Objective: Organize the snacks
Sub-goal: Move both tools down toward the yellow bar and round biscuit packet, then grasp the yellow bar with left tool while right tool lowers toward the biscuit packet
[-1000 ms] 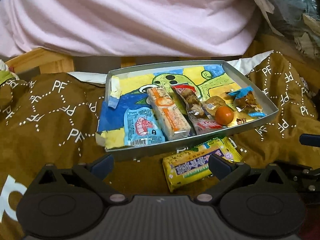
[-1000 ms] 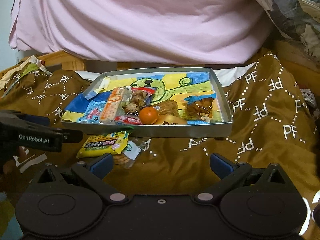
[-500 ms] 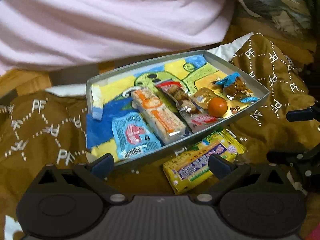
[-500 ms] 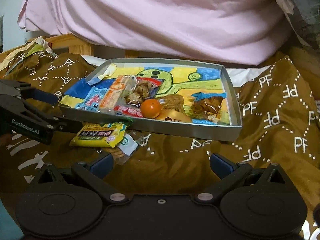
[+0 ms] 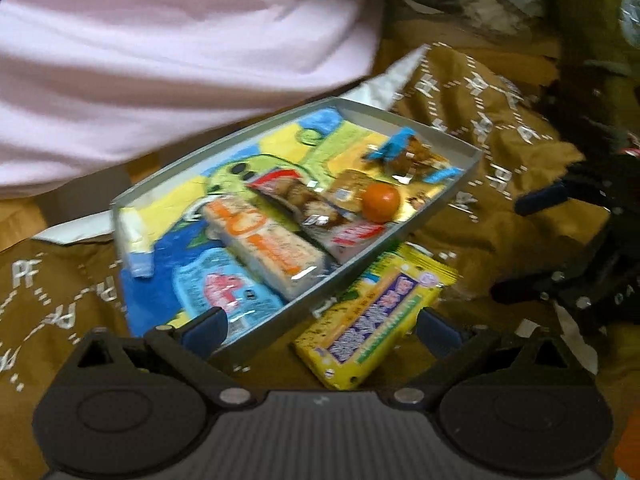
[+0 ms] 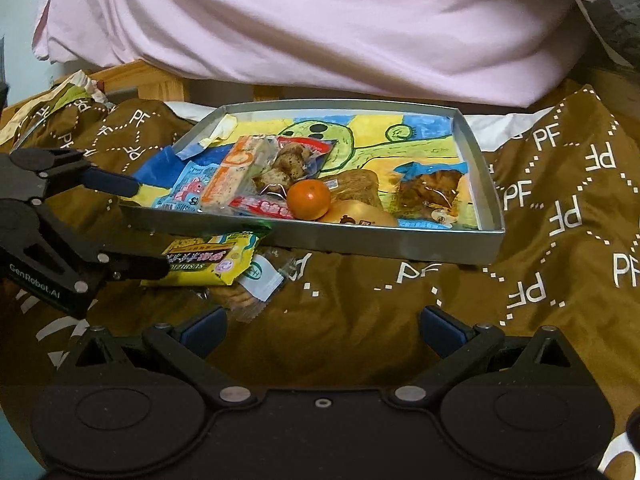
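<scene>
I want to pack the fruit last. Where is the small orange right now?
The orange sits inside the metal tray, near its front wall, in the right wrist view, just left of a gold packet.

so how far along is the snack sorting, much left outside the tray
Mostly done: the tray already holds the orange and several wrapped snacks. In hand: nothing yet; the left gripper is open around the yellow packet, which lies on the brown cloth against the tray's near wall. Left: that packet and the clear cookie pack beside it. The right gripper is open and empty.
</scene>
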Tool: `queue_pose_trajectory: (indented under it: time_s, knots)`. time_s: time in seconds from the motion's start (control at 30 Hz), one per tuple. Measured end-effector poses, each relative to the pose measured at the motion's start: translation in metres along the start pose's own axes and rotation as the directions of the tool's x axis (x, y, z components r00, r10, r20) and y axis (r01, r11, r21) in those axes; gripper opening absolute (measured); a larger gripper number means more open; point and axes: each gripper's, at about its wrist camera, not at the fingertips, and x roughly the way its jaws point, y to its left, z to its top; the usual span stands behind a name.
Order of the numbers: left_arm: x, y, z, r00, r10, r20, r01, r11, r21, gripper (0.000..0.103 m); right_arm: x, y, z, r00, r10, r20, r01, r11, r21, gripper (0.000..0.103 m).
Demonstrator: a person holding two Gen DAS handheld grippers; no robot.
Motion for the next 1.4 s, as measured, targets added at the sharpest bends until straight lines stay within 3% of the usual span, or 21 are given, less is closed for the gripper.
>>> queue_pose_trajectory:
  time_s: [0.27, 0.37, 0.53, 0.7, 0.77, 0.93, 1.07, 1.3, 1.37, 1.4]
  knots:
    - [0.020, 0.000, 0.012, 0.985, -0.163, -0.050, 0.166, 0.984, 0.067, 0.103, 0.006, -0.001, 0.001, 1.000, 0.023, -0.021, -0.024, 0.999, -0.043, 0.102]
    - [0.025, -0.008, 0.015, 0.982, -0.179, -0.062, 0.186, 0.975, 0.122, 0.102, 0.006, -0.002, 0.001, 0.999, 0.027, -0.020, -0.028, 0.998, -0.052, 0.102]
    - [0.012, -0.009, 0.013, 0.972, -0.231, -0.030, 0.233, 0.965, 0.120, 0.100, 0.005, -0.005, -0.001, 0.999, 0.028, -0.019, -0.029, 0.998, -0.055, 0.102]
    - [0.015, -0.017, 0.007, 0.966, -0.245, -0.082, 0.256, 0.950, 0.179, 0.100, 0.008, -0.005, -0.001, 0.999, 0.041, -0.026, -0.043, 0.997, -0.062, 0.102]
    - [0.023, -0.015, 0.008, 0.965, -0.244, -0.094, 0.256, 0.954, 0.154, 0.100, 0.007, -0.003, -0.001, 0.998, 0.055, -0.023, -0.056, 0.996, -0.072, 0.102]
    - [0.046, -0.001, 0.012, 0.940, -0.312, -0.136, 0.314, 0.949, -0.002, 0.101, 0.004, -0.004, -0.002, 0.997, 0.078, -0.011, -0.079, 0.994, -0.079, 0.101]
    - [0.048, 0.004, 0.012, 0.931, -0.340, -0.136, 0.338, 0.941, -0.038, 0.099, 0.001, -0.004, -0.004, 0.996, 0.087, -0.010, -0.088, 0.991, -0.104, 0.099]
    - [0.045, 0.013, 0.012, 0.948, -0.270, -0.169, 0.268, 0.963, -0.030, 0.071, -0.001, -0.007, -0.003, 0.994, 0.110, -0.014, -0.111, 0.986, -0.121, 0.099]
    - [0.045, 0.013, 0.013, 0.949, -0.266, -0.171, 0.263, 0.964, -0.036, 0.072, 0.000, -0.007, -0.003, 0.994, 0.108, -0.016, -0.109, 0.986, -0.126, 0.099]
    - [0.047, 0.012, 0.014, 0.947, -0.274, -0.169, 0.271, 0.962, -0.040, 0.078, -0.001, -0.006, -0.003, 0.994, 0.106, -0.016, -0.107, 0.986, -0.130, 0.099]
